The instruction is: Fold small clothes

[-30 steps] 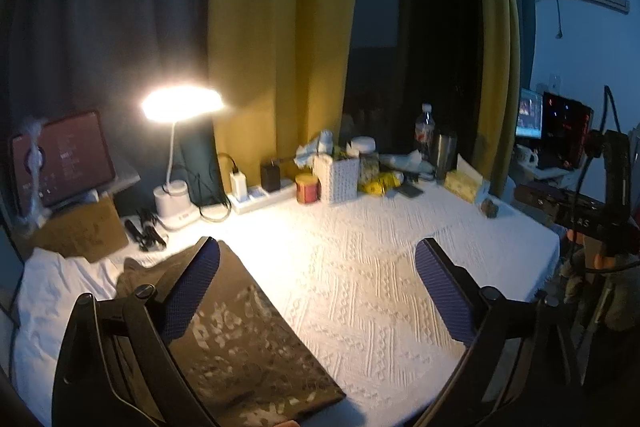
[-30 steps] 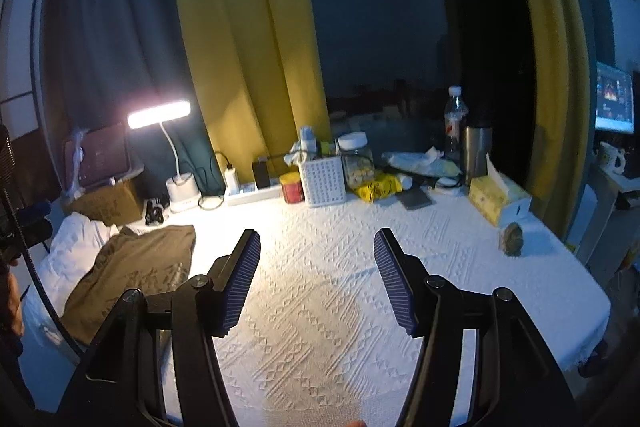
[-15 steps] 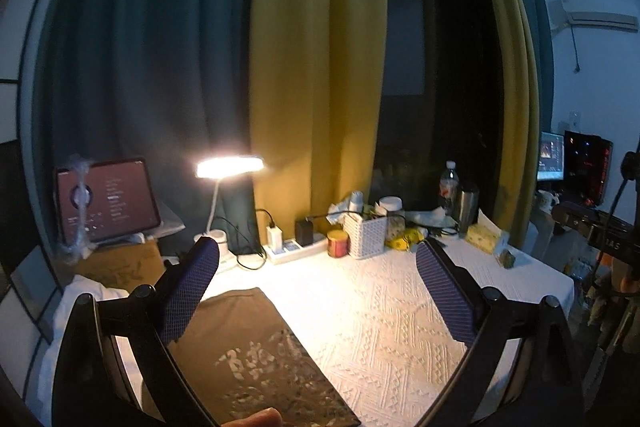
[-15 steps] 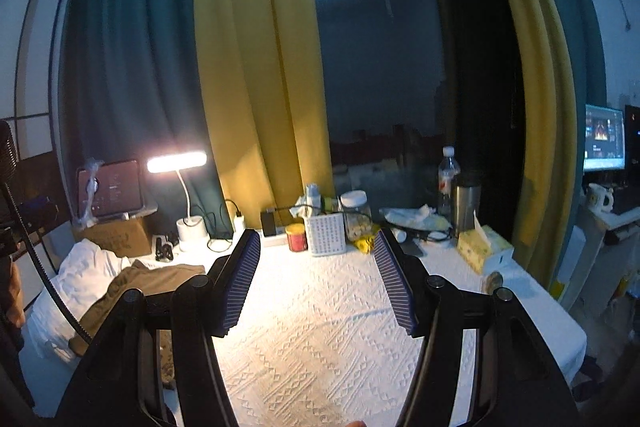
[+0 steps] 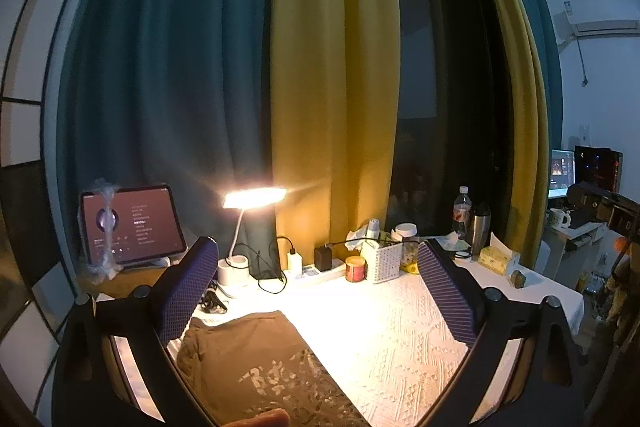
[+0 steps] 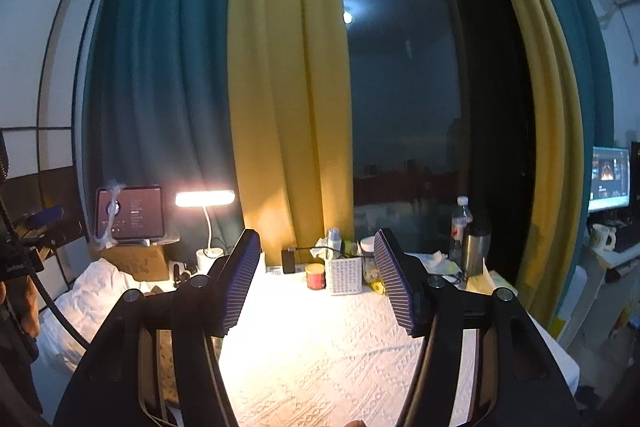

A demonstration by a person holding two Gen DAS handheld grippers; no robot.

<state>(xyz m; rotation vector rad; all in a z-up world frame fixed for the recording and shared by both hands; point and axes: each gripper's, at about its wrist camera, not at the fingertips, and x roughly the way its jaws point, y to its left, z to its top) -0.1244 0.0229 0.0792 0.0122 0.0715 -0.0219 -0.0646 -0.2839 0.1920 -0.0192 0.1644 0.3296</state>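
A brown garment with a pale print lies folded flat on the white tablecloth, near the table's left front. In the left wrist view my left gripper hovers above it, open, with nothing between the blue pads. My right gripper is also open and empty, held over the middle of the table. In the right wrist view only slivers of the garment show behind the left finger. A fingertip of the person shows at the bottom edge.
Along the back edge stand a lit desk lamp, a tablet on a cardboard box, a power strip, a red tin, a white basket, a bottle, a steel flask and a tissue box. White bedding lies left. Curtains hang behind.
Both grippers have risen and tipped upward, so the table sits lower in both views and more curtain shows. The jaws stayed as wide as before. The garment has not moved.
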